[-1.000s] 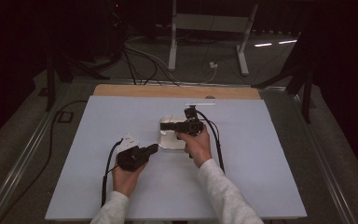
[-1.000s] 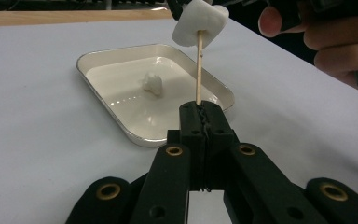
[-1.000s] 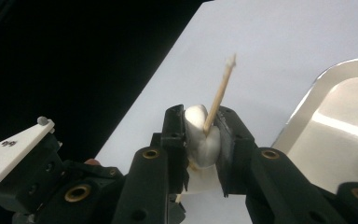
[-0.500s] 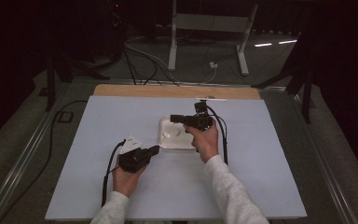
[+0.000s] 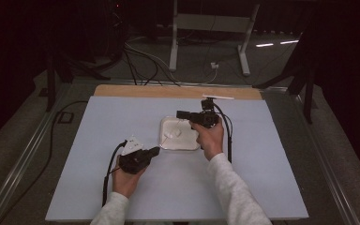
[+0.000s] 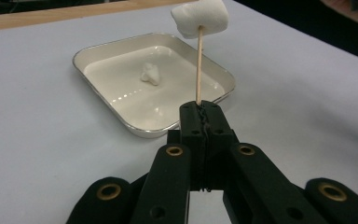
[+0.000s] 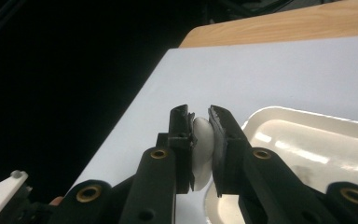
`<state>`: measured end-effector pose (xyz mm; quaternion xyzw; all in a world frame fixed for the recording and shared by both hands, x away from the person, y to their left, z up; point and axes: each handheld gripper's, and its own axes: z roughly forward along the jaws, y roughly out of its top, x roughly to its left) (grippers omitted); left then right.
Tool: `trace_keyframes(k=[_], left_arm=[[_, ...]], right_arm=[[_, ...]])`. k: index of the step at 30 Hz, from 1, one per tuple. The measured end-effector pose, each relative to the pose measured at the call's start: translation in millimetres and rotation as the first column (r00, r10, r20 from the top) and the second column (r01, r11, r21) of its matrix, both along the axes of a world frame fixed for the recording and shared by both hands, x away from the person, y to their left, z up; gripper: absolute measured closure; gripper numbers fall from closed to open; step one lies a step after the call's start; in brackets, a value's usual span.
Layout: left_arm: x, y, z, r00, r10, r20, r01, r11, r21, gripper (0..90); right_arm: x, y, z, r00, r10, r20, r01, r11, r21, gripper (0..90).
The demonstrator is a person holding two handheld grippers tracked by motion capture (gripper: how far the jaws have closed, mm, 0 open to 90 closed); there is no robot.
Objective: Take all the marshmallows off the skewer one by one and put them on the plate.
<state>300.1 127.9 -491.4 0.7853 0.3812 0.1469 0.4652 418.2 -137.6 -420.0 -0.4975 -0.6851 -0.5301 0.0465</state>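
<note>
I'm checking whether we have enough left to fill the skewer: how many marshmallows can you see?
3. One marshmallow on the skewer held by the left tool, one squeezed marshmallow in the right tool, one loose marshmallow lying in the tray.

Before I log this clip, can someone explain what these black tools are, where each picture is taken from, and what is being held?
A person sits at a table covered in pale blue and holds a hand-operated gripper in each hand. The high view looks down from above; the other two pictures come from cameras riding on the grippers, looking along their black fingers.

The left gripper is clamped shut on a thin wooden skewer with a marshmallow stuck on its tip. The right gripper, raised over the far side of the tray, squeezes a second marshmallow between its fingers.

On the table lies a shallow white tray with one more marshmallow piece in it.
</note>
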Motion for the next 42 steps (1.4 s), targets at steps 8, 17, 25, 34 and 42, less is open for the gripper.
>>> trace_keyframes(k=[8,17,25,34,42], left_arm=[[2.6,15.6,3.4,0.9985,0.054,-0.008,-0.054,0.994,-0.095,90.0],[3.3,16.2,2.5,0.998,0.063,-0.009,-0.064,0.9926,-0.103,90.0],[3.6,13.6,1.7,0.9982,0.058,-0.011,-0.059,0.9921,-0.11,90.0],[4.3,12.0,0.5,0.9984,0.055,-0.017,-0.056,0.9923,-0.111,90.0],[4.6,13.0,0.3,0.9978,0.065,-0.018,-0.066,0.9914,-0.113,90.0]], right_arm=[[5.1,-41.4,15.3,0.9953,-0.091,0.032,0.09,0.995,0.034,80.5],[6.9,-25.3,-8.3,0.9987,-0.05,0.011,0.05,0.998,-0.036,78.1],[8.7,-14.5,-36.9,0.9992,-0.03,-0.028,0.026,0.989,-0.145,75.2],[11.2,-9.4,-54.4,0.9972,-0.029,-0.069,0.016,0.984,-0.179,37.9],[4.6,-8.5,-44.6,0.9996,0.005,-0.028,-0.009,0.988,-0.153,27.7]])
